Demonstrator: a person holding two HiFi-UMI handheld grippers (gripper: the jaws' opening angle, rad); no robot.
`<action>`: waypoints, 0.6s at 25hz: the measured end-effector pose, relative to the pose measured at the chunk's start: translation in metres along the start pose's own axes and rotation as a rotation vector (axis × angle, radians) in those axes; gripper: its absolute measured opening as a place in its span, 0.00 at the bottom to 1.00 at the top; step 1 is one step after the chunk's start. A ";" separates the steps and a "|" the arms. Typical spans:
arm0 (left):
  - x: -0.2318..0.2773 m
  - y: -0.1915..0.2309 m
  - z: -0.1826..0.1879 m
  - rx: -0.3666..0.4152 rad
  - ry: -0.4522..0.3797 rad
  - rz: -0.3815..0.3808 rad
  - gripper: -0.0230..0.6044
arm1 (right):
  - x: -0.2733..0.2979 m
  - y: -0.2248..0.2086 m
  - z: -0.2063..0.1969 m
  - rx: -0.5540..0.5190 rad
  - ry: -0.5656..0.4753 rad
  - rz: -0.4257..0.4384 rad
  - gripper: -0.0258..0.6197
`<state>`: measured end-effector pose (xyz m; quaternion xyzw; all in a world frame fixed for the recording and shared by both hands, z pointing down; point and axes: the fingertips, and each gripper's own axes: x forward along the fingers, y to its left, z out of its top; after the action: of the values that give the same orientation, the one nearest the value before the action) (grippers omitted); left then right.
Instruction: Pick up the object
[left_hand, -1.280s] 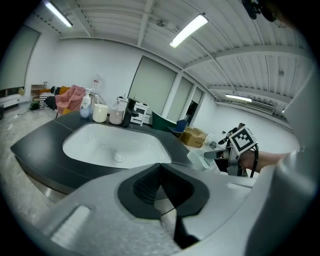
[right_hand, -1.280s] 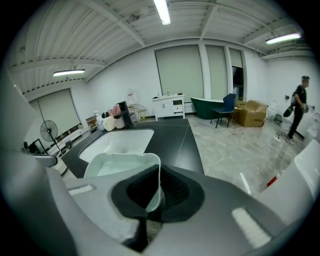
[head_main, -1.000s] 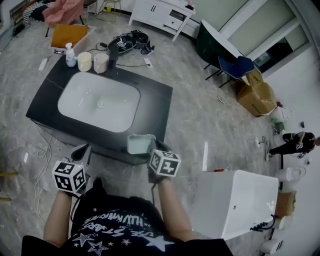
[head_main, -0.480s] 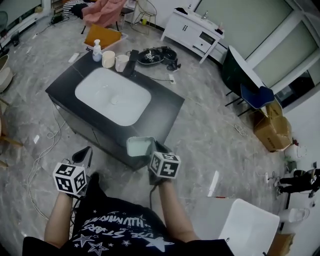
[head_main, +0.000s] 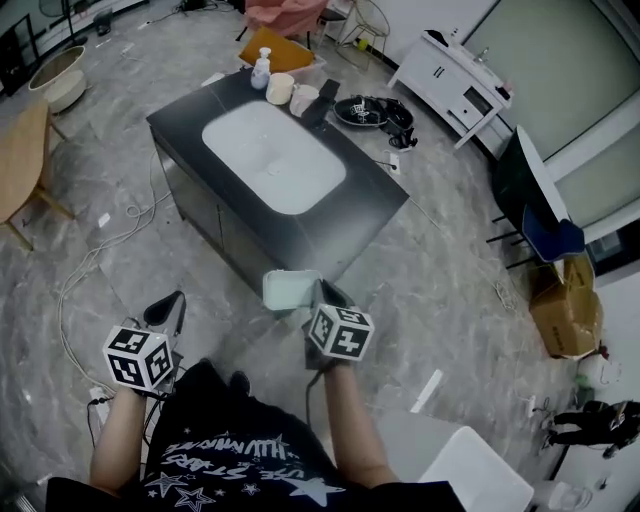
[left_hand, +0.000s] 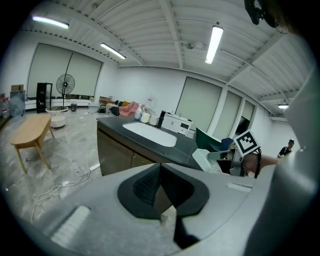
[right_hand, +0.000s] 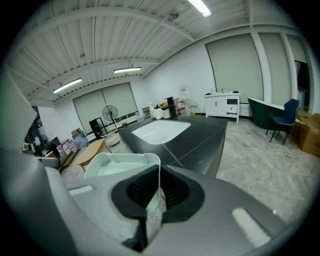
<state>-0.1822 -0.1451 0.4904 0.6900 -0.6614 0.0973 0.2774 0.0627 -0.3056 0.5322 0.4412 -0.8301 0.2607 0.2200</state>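
Pale green rectangular plastic tub (head_main: 288, 291) held in my right gripper (head_main: 316, 297), off the floor.
Jaws pinched narrow on its right wall; tub juts toward 10 o'clock, black sink counter (head_main: 362, 200) at 12; my left gripper (head_main: 168, 308), closed and empty, at 9.

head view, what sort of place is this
Probably a studio or showroom, not a home bathroom: a freestanding vanity counter with a white sink stands mid-floor, with loose cables and a cardboard box nearby.

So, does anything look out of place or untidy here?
Yes. A white cable trails loose across the floor left of the sink counter, and a heap of dark things lies on the floor behind it.
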 end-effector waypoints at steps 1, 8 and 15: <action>-0.007 0.000 -0.003 -0.010 0.003 0.011 0.05 | -0.002 0.003 -0.001 -0.002 0.005 0.008 0.06; -0.031 -0.006 -0.049 -0.049 0.002 0.047 0.05 | -0.008 0.017 -0.032 -0.045 0.014 0.050 0.06; -0.073 -0.017 -0.086 -0.086 0.009 0.071 0.05 | -0.034 0.034 -0.062 -0.072 0.034 0.076 0.06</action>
<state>-0.1537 -0.0389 0.5202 0.6531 -0.6878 0.0818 0.3061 0.0596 -0.2294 0.5508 0.3967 -0.8512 0.2463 0.2398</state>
